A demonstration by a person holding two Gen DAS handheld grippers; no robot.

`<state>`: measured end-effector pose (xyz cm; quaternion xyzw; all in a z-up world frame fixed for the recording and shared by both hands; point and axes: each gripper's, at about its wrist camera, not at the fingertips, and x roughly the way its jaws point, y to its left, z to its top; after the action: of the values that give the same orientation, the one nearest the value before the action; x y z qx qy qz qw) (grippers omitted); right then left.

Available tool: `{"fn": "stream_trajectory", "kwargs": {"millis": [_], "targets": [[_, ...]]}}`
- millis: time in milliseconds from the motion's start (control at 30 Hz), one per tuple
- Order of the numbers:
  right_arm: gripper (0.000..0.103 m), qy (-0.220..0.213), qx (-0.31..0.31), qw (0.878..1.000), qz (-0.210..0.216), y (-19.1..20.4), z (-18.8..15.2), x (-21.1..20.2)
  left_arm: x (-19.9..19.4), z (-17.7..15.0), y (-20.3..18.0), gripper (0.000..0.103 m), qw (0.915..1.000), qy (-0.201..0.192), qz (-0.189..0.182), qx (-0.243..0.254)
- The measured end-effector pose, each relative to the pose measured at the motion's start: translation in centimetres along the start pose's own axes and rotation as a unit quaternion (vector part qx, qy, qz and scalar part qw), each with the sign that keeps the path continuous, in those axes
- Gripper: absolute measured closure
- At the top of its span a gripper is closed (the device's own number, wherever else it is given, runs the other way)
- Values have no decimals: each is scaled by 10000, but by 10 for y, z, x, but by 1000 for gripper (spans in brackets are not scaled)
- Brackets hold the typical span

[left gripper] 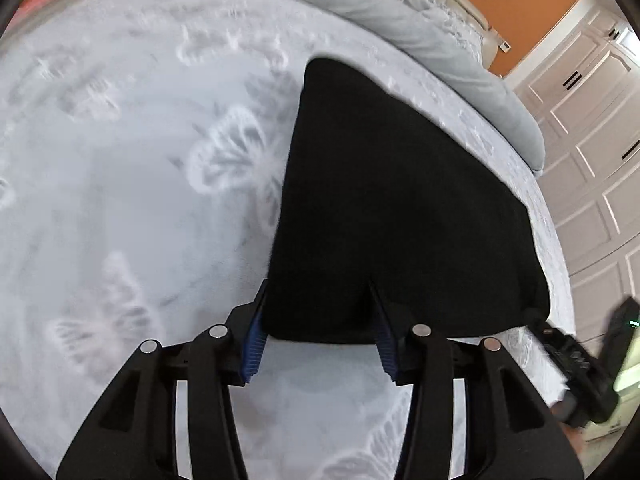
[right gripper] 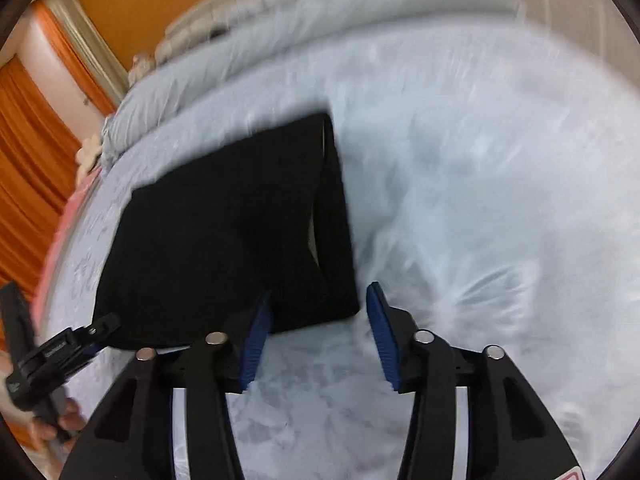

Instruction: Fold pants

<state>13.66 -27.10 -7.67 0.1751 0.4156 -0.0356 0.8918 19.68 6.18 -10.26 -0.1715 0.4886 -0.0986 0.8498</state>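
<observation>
In the left wrist view, black pants [left gripper: 400, 208] are seen lying on a bed [left gripper: 120, 160] covered in a pale grey-white bedspread with a raised butterfly pattern. The pants are already gathered into a compact, roughly four-sided block with clean edges, near the bed's right-hand side, below a rolled grey duvet [left gripper: 420, 28]. The left gripper [left gripper: 318, 320] is placed at the near edge of the block, its blue-padded fingers [left gripper: 252, 344] held apart with the near corner of the cloth between them; no grip on the cloth can be made out. The right gripper [left gripper: 576, 364] is glimpsed at the lower right, just beside the far corner of the pants. In the right wrist view, which is blurred by motion, the same pants [right gripper: 216, 232] are shown as a folded stack, with a narrower layer doubled over along the right side and a sliver of pale lining showing at the fold. The right gripper [right gripper: 320, 320] is held at the near right corner, its fingers [right gripper: 382, 336] spread, one resting against the cloth and the other over bare bedspread. The left gripper [right gripper: 68, 352] is seen at the lower left, touching the near left corner. The folding is judged to be largely done; at most a final fold or a smoothing of edges appears to be left.
</observation>
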Motion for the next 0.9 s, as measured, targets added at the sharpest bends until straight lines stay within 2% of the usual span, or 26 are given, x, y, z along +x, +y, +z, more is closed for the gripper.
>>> {"fn": "stream_trajectory", "kwargs": {"millis": [33,67,100,133,167,233,267,333,400,433,467,567,600,633,700,767,900], "targets": [[75,-210,-221,9995,-125,9,0,-13,-10,-1,-3,58,9999,-127,72,34],[76,-495,-513,9972,-218,21,0,-27,-17,-1,-6,58,9995,-245,172,109],[80,-656,-698,9953,-162,30,0,-34,-19,-1,-7,58,9991,-285,251,194],[86,-625,-775,9949,-145,33,1,-30,-17,0,-10,58,9982,-281,402,346],[88,-430,-813,9955,-225,33,1,-14,-10,-1,-12,58,9967,-222,601,489],[89,169,-703,9962,-495,18,0,28,-1,-6,-8,56,9947,-169,824,588],[89,152,-561,9975,-395,9,-4,34,-2,-11,-11,56,9943,-170,844,622],[89,108,-464,9983,-328,12,5,15,-14,-17,-20,58,9913,-328,947,850],[89,-219,-453,9986,-187,20,3,-15,-30,-24,-33,56,9853,-596,1093,1172],[89,-313,-531,9980,-131,23,1,-27,-41,-29,-40,53,9811,-749,1179,1341],[88,-419,-643,9970,-124,29,-7,-43,-51,-33,-48,45,9782,-878,1199,1450],[79,-450,-771,9958,-201,34,-28,-71,-77,-51,-61,28,9688,-1184,1315,1735],[73,-474,-754,9958,-214,34,-30,-79,-81,-55,-65,20,9659,-1237,1356,1823],[61,-524,-760,9955,-225,36,-38,-85,-89,-62,-68,17,9623,-1325,1388,1928],[48,-607,-901,9933,-400,41,-53,-97,-103,-75,-74,12,9554,-1498,1476,2075],[46,-598,-1092,9905,-592,45,-70,-101,-110,-80,-78,9,9526,-1579,1496,2128],[36,-574,-1081,9908,-573,41,-91,-111,-121,-94,-70,5,9521,-1625,1548,2077]]}}
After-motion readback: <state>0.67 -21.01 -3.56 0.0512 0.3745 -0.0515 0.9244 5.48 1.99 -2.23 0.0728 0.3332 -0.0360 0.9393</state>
